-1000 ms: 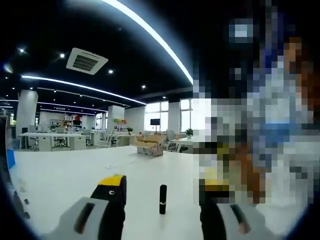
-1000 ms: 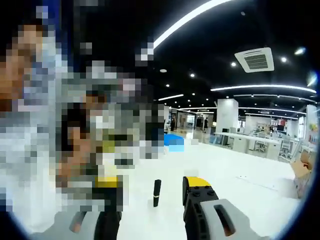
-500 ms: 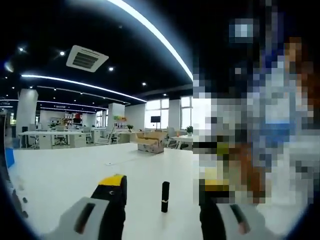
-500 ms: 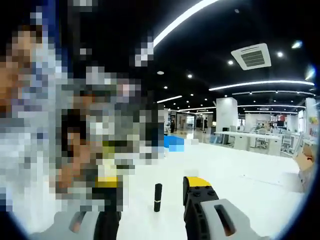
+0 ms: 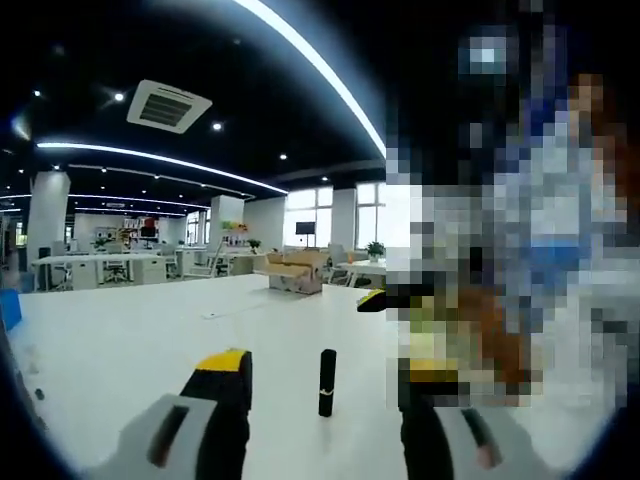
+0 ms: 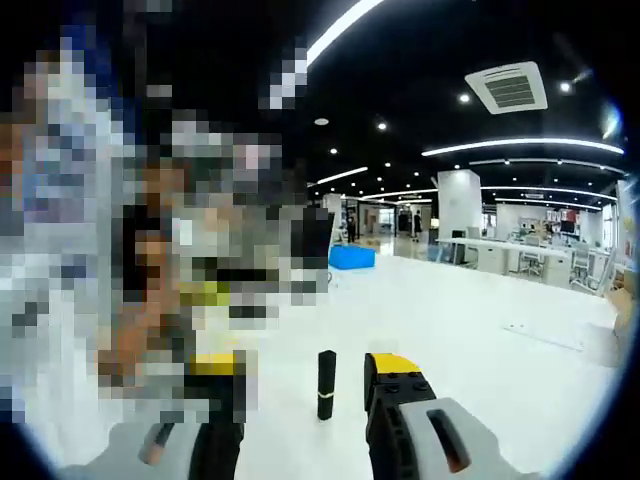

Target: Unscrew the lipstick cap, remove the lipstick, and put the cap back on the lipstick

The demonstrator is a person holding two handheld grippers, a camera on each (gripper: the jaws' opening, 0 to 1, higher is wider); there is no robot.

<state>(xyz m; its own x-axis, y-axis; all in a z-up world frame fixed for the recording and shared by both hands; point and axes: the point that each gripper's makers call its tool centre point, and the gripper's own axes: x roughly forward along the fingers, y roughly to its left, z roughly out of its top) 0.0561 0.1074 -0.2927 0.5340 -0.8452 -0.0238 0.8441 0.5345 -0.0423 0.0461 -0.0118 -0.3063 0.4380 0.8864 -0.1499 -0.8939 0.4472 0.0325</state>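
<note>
Two hand-held grippers, grey and black with yellow tips

The left gripper (image 5: 322, 372) has two black jaws capped in yellow, each rising from a light grey moulded housing with a dark oblong slot; its left jaw bears a small pale mark just under the yellow cap. The right gripper (image 6: 308, 372) is built alike: black jaws, yellow caps, grey slotted housings, and its right jaw has a ribbed black face with small round recesses like screw holes.
</note>
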